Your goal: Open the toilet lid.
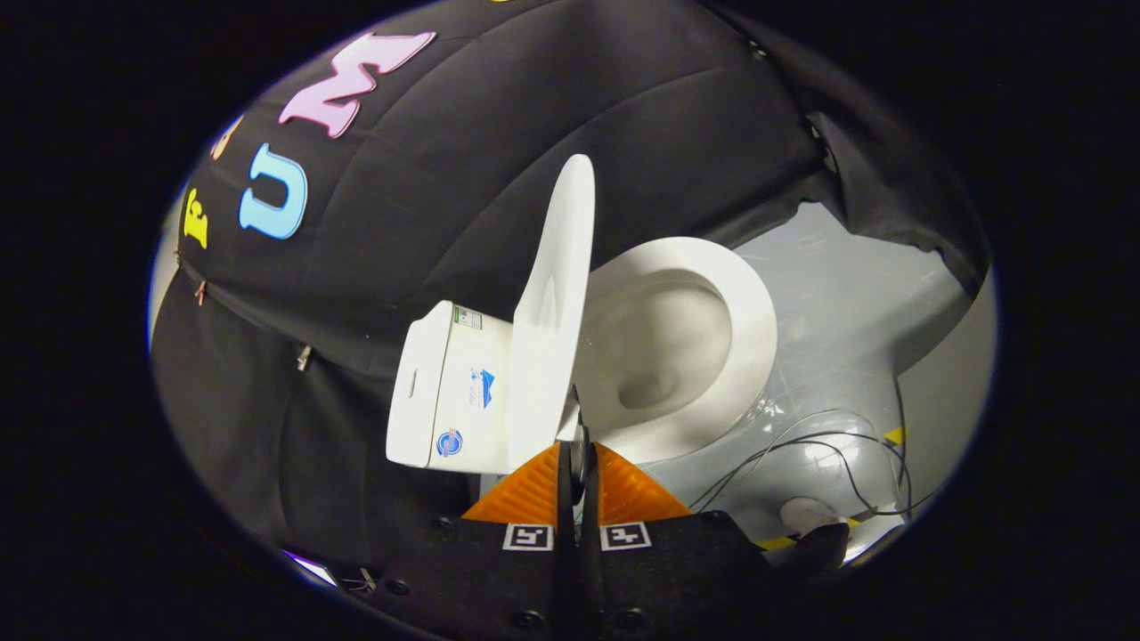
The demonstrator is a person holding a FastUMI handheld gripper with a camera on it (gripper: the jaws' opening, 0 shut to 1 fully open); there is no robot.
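Lid [554,303] stands raised beside the open bowl [686,347]; gripper [577,463] fingers pressed together just before it, holding nothing.

The gripper [577,463] has a dark body carrying two square black-and-white tag markers, one behind each finger, with round screw heads set further back along it. Its two fingers [533,490] are ribbed wedges tapering forward, pressed together with nothing between them.
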